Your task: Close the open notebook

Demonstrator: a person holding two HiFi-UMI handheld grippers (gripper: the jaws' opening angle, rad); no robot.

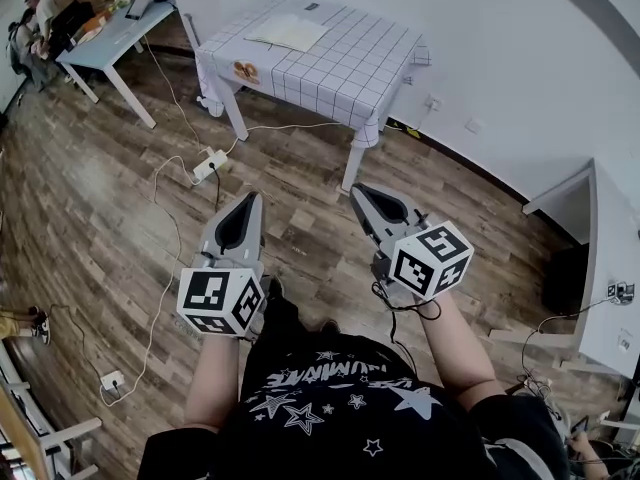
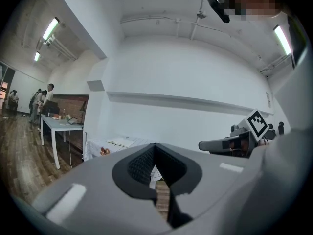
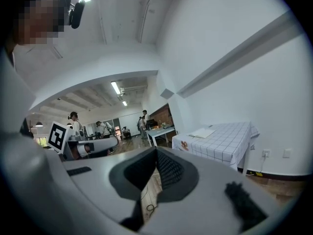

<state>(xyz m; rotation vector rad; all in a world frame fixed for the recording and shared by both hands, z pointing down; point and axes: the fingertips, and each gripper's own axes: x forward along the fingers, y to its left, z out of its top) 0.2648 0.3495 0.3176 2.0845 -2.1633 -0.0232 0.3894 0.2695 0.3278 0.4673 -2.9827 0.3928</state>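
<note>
An open notebook (image 1: 288, 32) lies flat, pages up, on a table with a white checked cloth (image 1: 350, 68) well ahead of me. Both grippers hang in the air over the wooden floor, far short of the table. In the head view my left gripper (image 1: 249, 199) and my right gripper (image 1: 357, 190) are both shut and hold nothing. The left gripper view has the notebook (image 2: 121, 142) small beyond the shut left gripper (image 2: 155, 145). In the right gripper view the notebook (image 3: 203, 132) lies on the cloth (image 3: 230, 143), to the right of the shut right gripper (image 3: 156, 149).
A white power strip (image 1: 208, 165) and cables lie on the floor between me and the table. A light blue desk (image 1: 110, 30) with people beside it stands at the back left. A white cabinet (image 1: 612, 268) is at the right. White walls rise behind the table.
</note>
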